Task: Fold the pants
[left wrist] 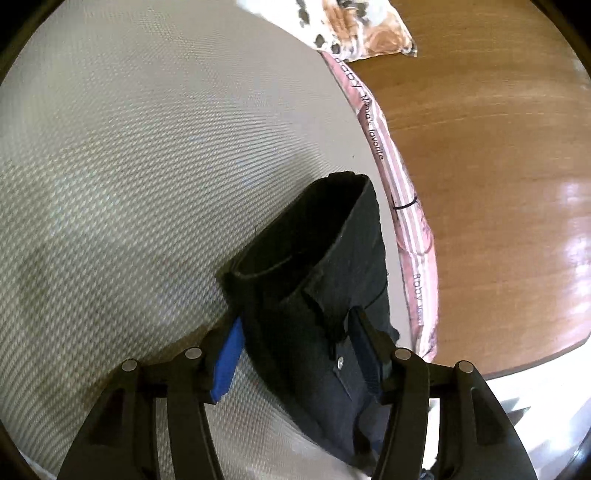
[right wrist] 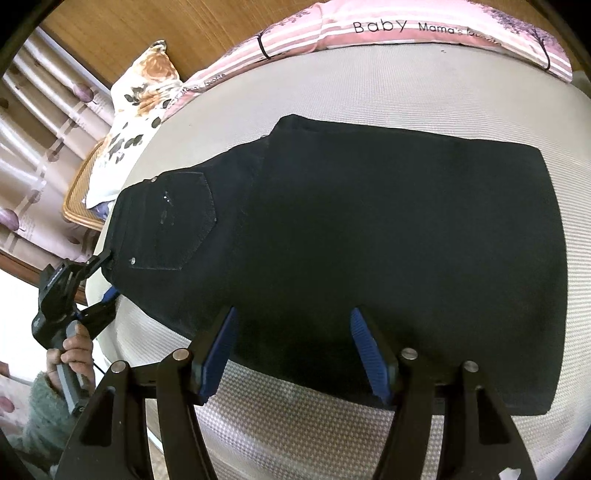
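A grey woven mat (right wrist: 369, 85) is covering the bed, and wide bare stretches of it are lying open on the far side in the left wrist view and along the near edge in the right wrist view. A pink striped quilt (right wrist: 369, 33) printed with "Baby" is running along the mat's far border, with a floral pillow (right wrist: 147, 85) sitting at its corner and wooden floor (left wrist: 480, 129) showing beyond.

The black pants (right wrist: 369, 229) are lying flat across the middle of the mat, already doubled over, with the back pocket (right wrist: 177, 221) facing up toward the waistband end.

The right claw (right wrist: 291, 354) is hovering over the near edge of the pants, its blue-padded fingers (right wrist: 365, 354) standing apart, gripping nothing.

The left claw (left wrist: 299, 354) is reaching in at the waistband end, its fingers spread wide to either side of the waistband. The left hand (right wrist: 75, 354) is wrapping around the handle.
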